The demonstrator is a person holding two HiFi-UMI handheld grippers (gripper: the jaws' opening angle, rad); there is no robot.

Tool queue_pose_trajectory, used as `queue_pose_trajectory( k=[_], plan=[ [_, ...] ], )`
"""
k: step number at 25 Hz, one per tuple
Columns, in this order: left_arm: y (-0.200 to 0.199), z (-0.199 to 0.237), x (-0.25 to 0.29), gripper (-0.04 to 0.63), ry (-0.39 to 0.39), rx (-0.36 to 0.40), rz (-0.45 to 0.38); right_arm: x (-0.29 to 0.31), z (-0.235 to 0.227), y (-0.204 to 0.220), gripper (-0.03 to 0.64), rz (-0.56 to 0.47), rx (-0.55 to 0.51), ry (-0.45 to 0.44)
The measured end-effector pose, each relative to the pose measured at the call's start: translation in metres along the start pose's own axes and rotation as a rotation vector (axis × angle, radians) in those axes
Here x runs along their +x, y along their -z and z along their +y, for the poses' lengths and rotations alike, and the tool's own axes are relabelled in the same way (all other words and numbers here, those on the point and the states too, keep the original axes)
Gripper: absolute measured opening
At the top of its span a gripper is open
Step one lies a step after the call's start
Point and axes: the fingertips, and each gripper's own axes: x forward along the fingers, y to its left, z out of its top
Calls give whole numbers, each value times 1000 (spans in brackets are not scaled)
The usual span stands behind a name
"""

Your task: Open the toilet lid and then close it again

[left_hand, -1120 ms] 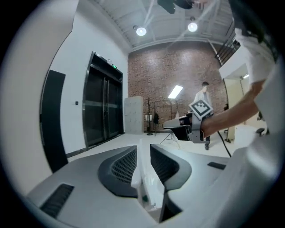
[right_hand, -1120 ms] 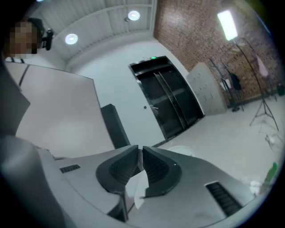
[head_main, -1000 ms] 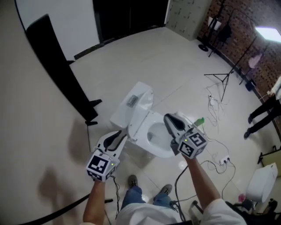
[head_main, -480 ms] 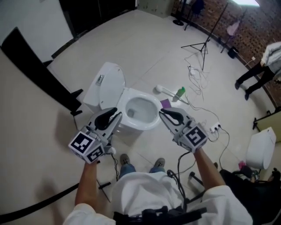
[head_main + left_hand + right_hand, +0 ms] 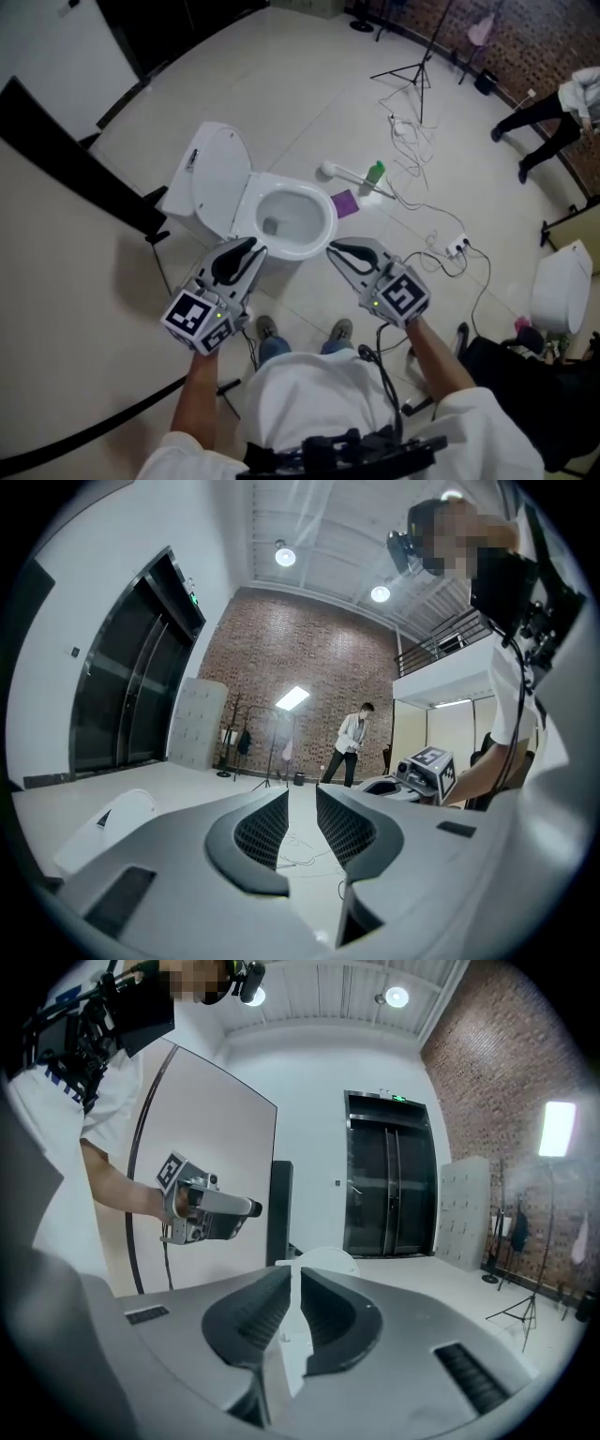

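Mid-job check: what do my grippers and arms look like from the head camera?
The left gripper and right gripper are light grey shells with black ribbed pads. Each carries a marker cube printed with black-and-white squares. Black cables trail from them. You wear a white short-sleeved shirt, forearms bare.

Toilet (image 5: 230, 187) glossy white ceramic — floor (image 5: 300, 84) smooth pale tile, faintly shiny.

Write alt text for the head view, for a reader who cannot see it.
Seen from above, a white toilet stands on a pale floor with its lid raised. The person holds the left gripper and right gripper before the bowl, both empty. A green bottle sits beyond it.
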Motion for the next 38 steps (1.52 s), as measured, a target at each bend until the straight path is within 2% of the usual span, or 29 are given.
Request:
queue_pose_trajectory(
  k=[4, 7, 14, 24, 28, 32, 35, 38],
  plan=[
    [6, -1, -3, 89, -17, -4, 17, -1, 1, -2, 32, 1, -8, 1],
    [11, 6, -6, 87, -61, 2, 30, 2, 4, -2, 32, 3, -5, -2],
    [5, 18, -23, 91, -148, 16, -26, 10, 11, -3, 32, 12, -11, -27],
    [22, 50, -52, 102, -242, 4, -26, 37, 22, -5, 32, 27, -18, -50],
    [50, 77, -74, 127, -317, -3, 20, 51, 25, 0, 32, 23, 14, -11],
    [101, 121, -97, 129, -398, -53, 98, 70, 30, 10, 32, 17, 95, 55],
    [138, 147, -109, 129, -404, -91, 163, 85, 42, 21, 32, 45, 157, 101],
    [167, 168, -114, 129, -394, -96, 211, 97, 56, 35, 32, 57, 203, 137]
  ],
)
